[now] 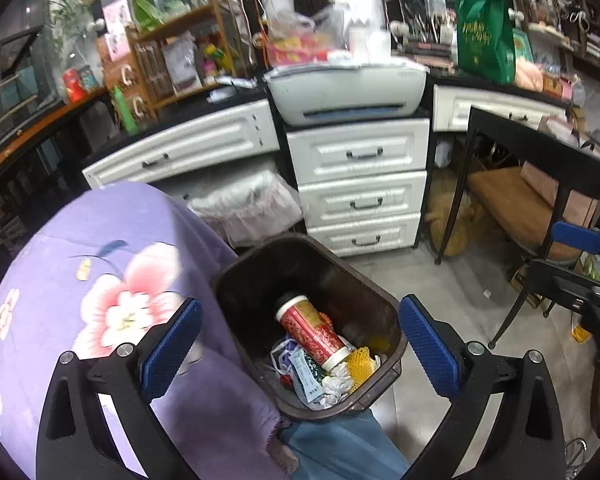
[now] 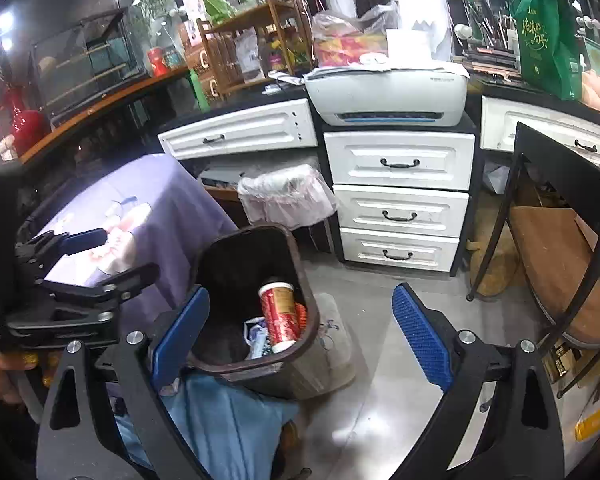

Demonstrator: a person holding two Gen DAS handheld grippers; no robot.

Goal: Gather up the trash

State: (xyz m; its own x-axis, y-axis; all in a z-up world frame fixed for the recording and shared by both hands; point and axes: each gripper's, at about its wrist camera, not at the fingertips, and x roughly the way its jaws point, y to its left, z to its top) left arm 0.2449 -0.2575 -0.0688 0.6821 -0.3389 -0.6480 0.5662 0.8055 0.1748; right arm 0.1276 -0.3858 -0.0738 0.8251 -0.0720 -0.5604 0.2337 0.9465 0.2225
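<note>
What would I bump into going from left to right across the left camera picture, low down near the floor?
Purple flowery cloth → brown trash bin with the red can inside → bare grey floor → black chair leg.

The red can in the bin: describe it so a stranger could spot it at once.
Find the white chest of drawers under the printer; the dark brown bin stands on the floor before it. The red can lies tilted atop the trash, a patterned cylinder with white ends, beside yellow netting.
</note>
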